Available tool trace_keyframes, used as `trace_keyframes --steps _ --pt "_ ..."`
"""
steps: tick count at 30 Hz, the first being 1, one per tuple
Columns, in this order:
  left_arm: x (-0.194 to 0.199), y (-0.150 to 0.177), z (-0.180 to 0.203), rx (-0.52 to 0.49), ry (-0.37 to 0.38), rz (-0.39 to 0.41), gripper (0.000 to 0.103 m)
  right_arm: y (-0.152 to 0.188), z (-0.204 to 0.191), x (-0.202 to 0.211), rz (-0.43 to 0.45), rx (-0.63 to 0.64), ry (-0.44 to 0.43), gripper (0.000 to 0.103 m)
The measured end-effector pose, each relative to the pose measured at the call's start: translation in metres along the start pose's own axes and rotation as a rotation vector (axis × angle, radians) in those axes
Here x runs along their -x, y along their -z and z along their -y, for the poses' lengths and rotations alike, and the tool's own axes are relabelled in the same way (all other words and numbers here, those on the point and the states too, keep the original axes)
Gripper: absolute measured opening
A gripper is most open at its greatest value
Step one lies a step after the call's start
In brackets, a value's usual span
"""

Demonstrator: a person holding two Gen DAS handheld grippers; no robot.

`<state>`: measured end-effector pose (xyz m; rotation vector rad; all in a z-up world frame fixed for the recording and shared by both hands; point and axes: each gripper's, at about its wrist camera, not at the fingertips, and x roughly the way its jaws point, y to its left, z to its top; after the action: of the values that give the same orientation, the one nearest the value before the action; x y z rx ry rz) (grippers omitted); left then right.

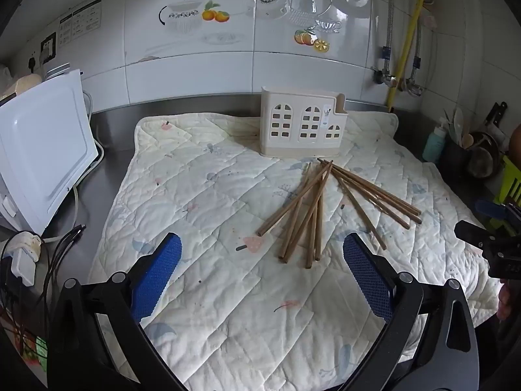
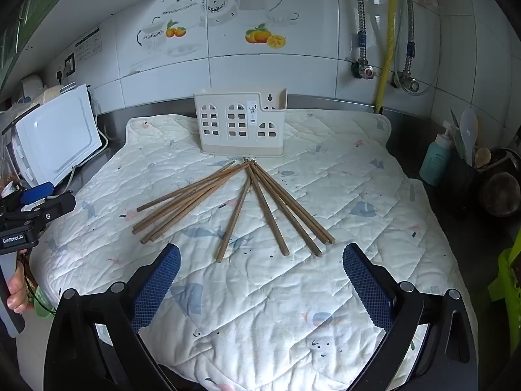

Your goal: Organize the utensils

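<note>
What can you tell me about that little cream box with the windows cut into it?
The cream holder looks like plastic, shaped like a row of houses: arched window cutouts pierce its front wall, and a small label sits between two of them. Its right end steps down lower, showing a keyhole hanging slot in the back wall. It stands upright at the far side of the quilted mat, near the tiled wall. No utensils show above its rim. The wooden chopsticks fan out on the mat just before it.

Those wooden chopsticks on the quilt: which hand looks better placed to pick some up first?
Probably the right. The right gripper has its jaws open, with the chopsticks fanned out straight ahead. From the left gripper, also open, the pile sits off to the right, though near.
</note>
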<state>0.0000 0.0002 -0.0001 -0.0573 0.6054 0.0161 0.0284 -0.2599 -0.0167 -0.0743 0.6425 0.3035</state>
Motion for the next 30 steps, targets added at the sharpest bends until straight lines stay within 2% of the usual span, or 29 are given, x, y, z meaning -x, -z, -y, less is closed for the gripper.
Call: trace_keyframes --steps 9,30 --pt "-0.001 0.009 0.002 -0.015 -0.001 0.004 0.098 0.0 -0.001 0.001 0.006 0.001 0.004 0.097" --pt "-0.006 0.004 0.0 0.001 0.002 -0.019 0.098 -0.001 0.002 0.0 0.014 0.003 -0.002 0.097"
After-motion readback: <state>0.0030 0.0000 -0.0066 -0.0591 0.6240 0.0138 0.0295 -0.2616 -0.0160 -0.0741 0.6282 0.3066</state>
